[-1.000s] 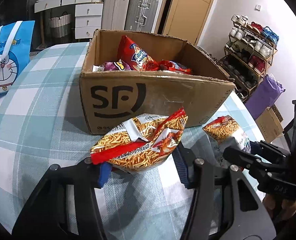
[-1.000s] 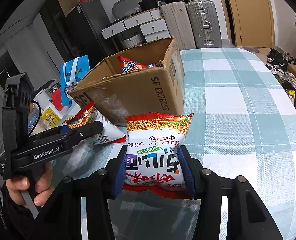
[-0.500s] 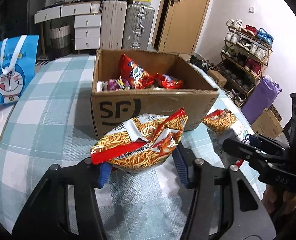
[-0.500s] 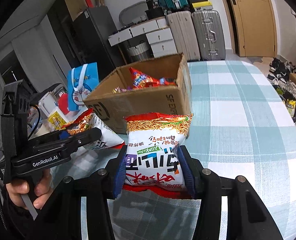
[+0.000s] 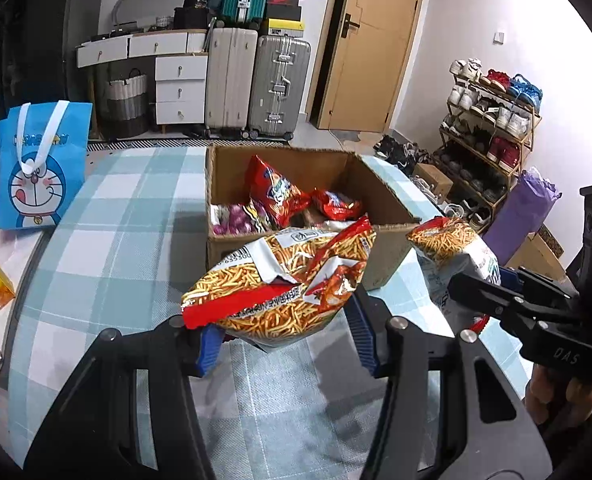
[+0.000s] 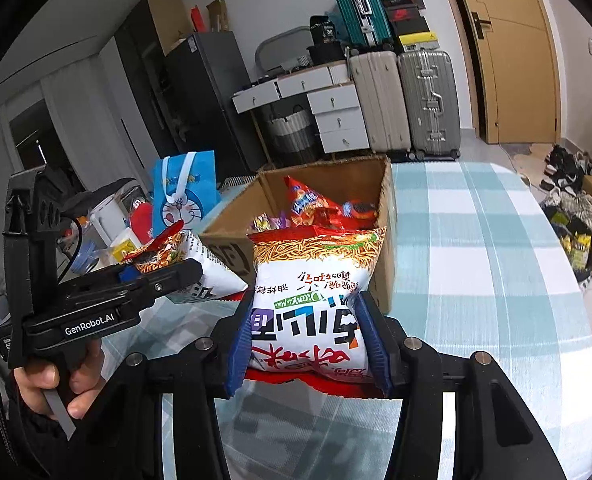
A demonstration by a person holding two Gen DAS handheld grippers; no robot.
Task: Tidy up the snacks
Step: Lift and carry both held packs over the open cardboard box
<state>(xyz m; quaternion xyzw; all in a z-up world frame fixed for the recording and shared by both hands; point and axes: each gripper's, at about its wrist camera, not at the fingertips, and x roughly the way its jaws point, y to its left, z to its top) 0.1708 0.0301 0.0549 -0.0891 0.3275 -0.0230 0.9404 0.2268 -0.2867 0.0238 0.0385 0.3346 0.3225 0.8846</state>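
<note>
Both grippers are gripping snack packets above the checked tabletop, just short of the cardboard box. On the left wrist view, the left gripper is clamping its blue pads against the lower sides of a crumpled noodle-snack bag, which is tilting with its red torn edge sticking out past the left pad. That bag is hanging clear of the cloth, in front of the box's near wall. Off to the right of this view, the right gripper is showing side-on, with a hand wrapped round its handle.

On the right wrist view, the right gripper is pinching a white noodle-snack packet between its blue pads; the packet is standing upright with its printing upside down and its noodle-patterned end toward the box. The left gripper is appearing at the left side there, held by a hand.

Inside the box, red chip bags are leaning against each other, with a purple packet lying beside them near the left wall. A blue cartoon gift bag is standing at the tabletop's far left edge. Suitcases are lining the far wall of the room.
</note>
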